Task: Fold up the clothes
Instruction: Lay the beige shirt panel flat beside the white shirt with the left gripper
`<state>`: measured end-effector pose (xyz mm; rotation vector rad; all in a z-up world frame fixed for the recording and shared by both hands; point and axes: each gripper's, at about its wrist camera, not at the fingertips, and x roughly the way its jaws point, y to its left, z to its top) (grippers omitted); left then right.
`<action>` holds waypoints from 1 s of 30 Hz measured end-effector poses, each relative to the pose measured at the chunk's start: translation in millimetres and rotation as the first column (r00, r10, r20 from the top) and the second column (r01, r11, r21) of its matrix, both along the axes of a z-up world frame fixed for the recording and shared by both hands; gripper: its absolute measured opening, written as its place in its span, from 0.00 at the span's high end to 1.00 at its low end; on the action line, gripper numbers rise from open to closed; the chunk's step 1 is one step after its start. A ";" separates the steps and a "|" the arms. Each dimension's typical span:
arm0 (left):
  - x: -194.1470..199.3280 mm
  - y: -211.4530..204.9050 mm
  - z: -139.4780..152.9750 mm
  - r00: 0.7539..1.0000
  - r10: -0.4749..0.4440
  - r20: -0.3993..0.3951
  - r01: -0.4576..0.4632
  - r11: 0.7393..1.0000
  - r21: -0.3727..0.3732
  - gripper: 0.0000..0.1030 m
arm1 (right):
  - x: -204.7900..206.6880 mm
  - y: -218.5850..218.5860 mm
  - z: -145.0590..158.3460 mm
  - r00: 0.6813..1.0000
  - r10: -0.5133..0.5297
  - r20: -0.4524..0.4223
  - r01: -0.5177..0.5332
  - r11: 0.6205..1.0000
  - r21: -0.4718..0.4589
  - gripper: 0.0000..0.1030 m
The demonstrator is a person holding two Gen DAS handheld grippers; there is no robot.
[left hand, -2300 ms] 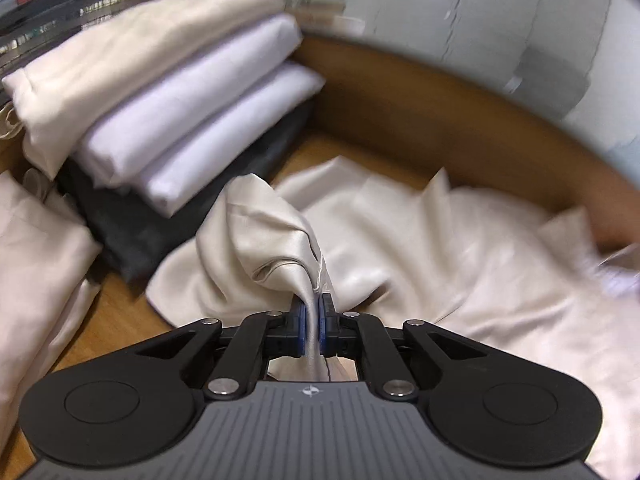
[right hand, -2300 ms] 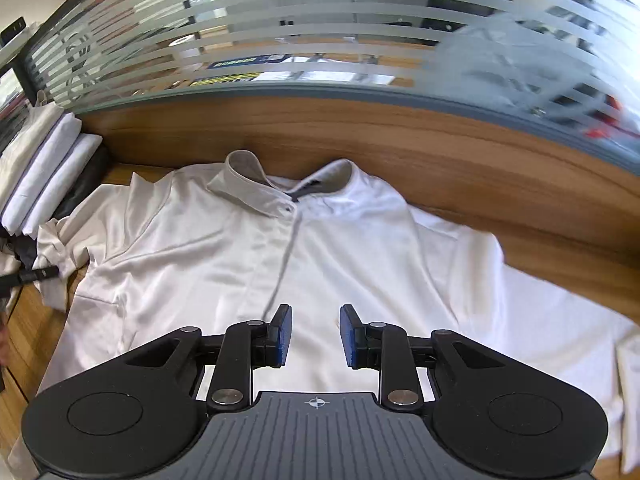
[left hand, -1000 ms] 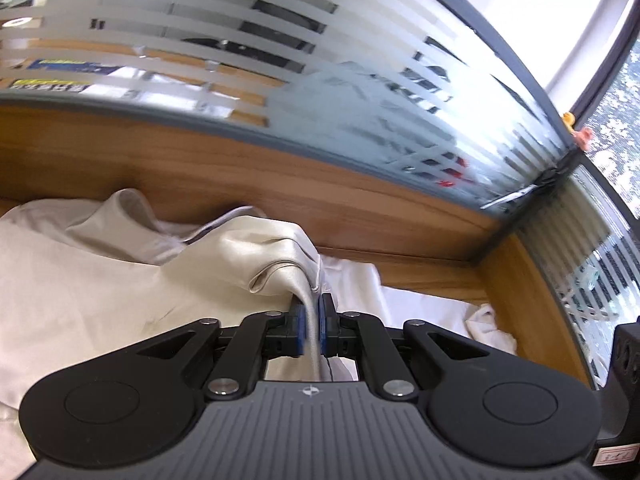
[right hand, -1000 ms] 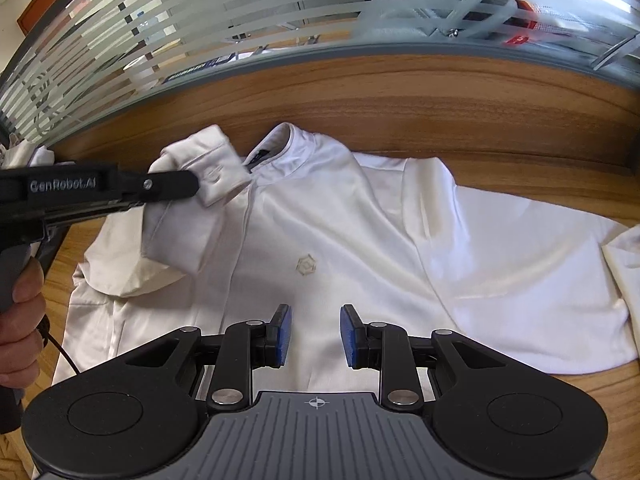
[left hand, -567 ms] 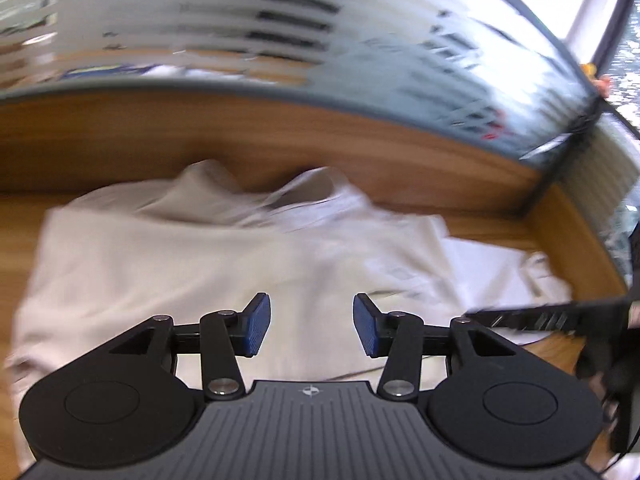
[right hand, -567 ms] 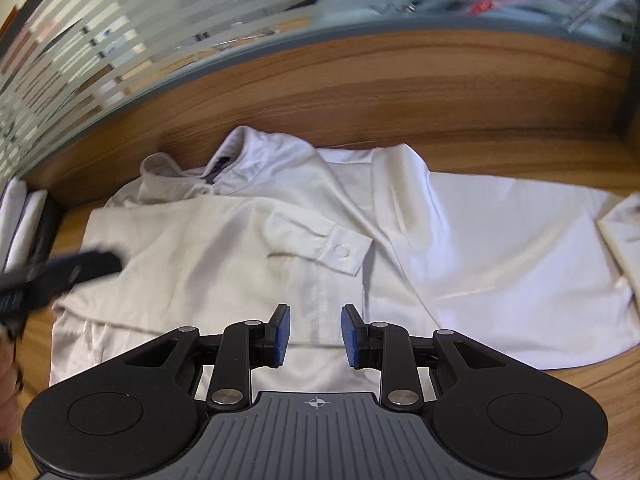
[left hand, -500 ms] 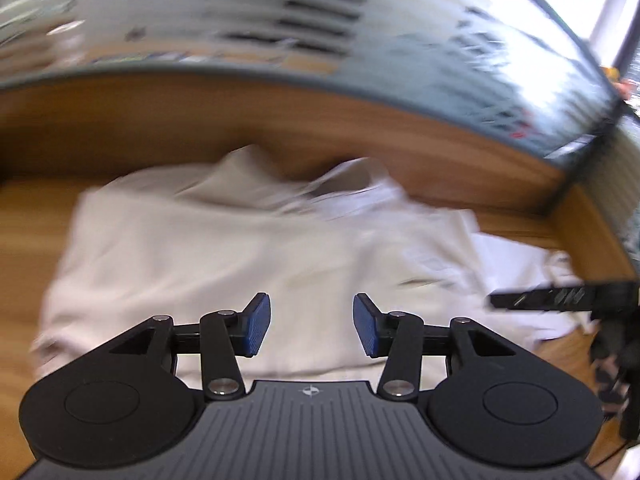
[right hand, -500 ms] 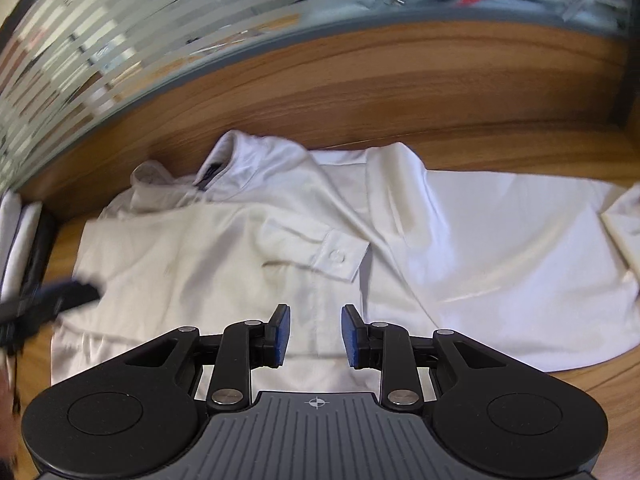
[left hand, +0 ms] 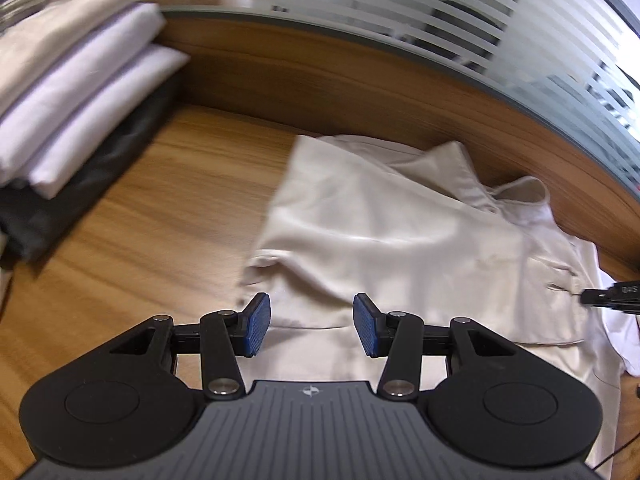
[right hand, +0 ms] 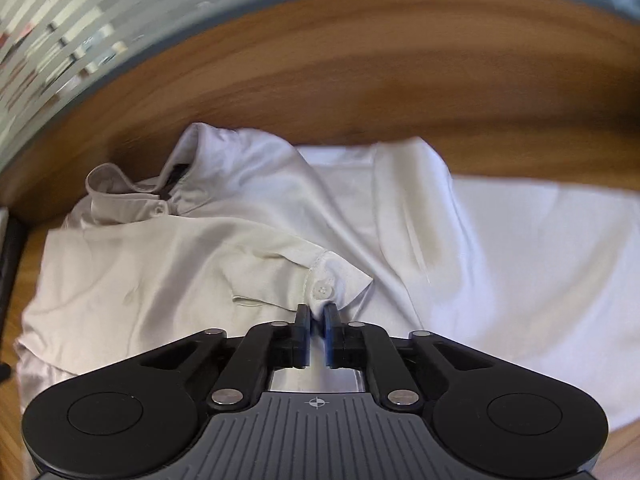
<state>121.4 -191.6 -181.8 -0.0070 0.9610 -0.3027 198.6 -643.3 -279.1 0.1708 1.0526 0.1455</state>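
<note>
A cream long-sleeved shirt [left hand: 400,236] lies flat on the wooden table [left hand: 168,184], collar [right hand: 132,188] toward the back wall. One sleeve is folded across the chest, and its buttoned cuff [right hand: 332,280] rests near the middle of the shirt [right hand: 160,272]. My right gripper [right hand: 316,316] is shut on the lower edge of that cuff. My left gripper [left hand: 311,320] hovers open over the shirt's left side near its edge, with nothing between its blue pads. The right gripper's tip [left hand: 612,294] shows at the right edge of the left wrist view.
A stack of folded clothes [left hand: 68,92], cream and white over a dark garment, stands at the table's back left. A wooden upstand [right hand: 360,80] with striped frosted glass [left hand: 440,8] above it runs along the back. Bare wood lies between stack and shirt.
My left gripper let go of the sleeve, which now lies folded across the chest, and swung back to the left. My right gripper moved down and shut on the cuff.
</note>
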 end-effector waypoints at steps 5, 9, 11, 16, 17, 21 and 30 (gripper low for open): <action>-5.0 12.5 -0.7 0.999 0.039 -0.009 -0.039 0.999 0.001 0.50 | 2.6 3.5 10.1 0.999 0.024 0.041 -0.021 0.998 -0.060 0.90; -8.4 9.0 1.9 1.000 0.024 -0.003 -0.024 1.000 -0.018 0.50 | -4.0 -2.3 15.1 0.998 0.051 0.039 -0.047 0.995 -0.084 0.82; -10.0 5.1 4.4 1.000 0.022 -0.001 -0.022 0.999 -0.028 0.50 | -11.4 -12.4 22.9 0.998 0.034 0.049 -0.030 0.995 -0.091 0.81; -12.7 -10.3 13.0 1.000 -0.017 0.006 0.017 0.999 -0.039 0.50 | -36.2 -58.1 40.3 0.996 -0.058 0.068 0.066 0.991 -0.120 0.77; -13.6 -14.0 15.3 1.000 -0.024 0.006 0.025 0.999 -0.040 0.50 | -41.4 -69.7 42.1 0.994 -0.078 0.070 0.087 0.987 -0.136 0.74; -17.3 -28.1 24.1 0.999 -0.040 -0.002 0.040 0.997 -0.072 0.50 | -59.3 -122.2 45.4 0.980 -0.187 0.071 0.197 0.962 -0.190 0.71; -28.9 -71.1 37.5 0.992 -0.122 -0.035 0.116 0.984 -0.139 0.45 | -77.4 -226.6 37.3 0.916 -0.392 0.084 0.400 0.879 -0.259 0.70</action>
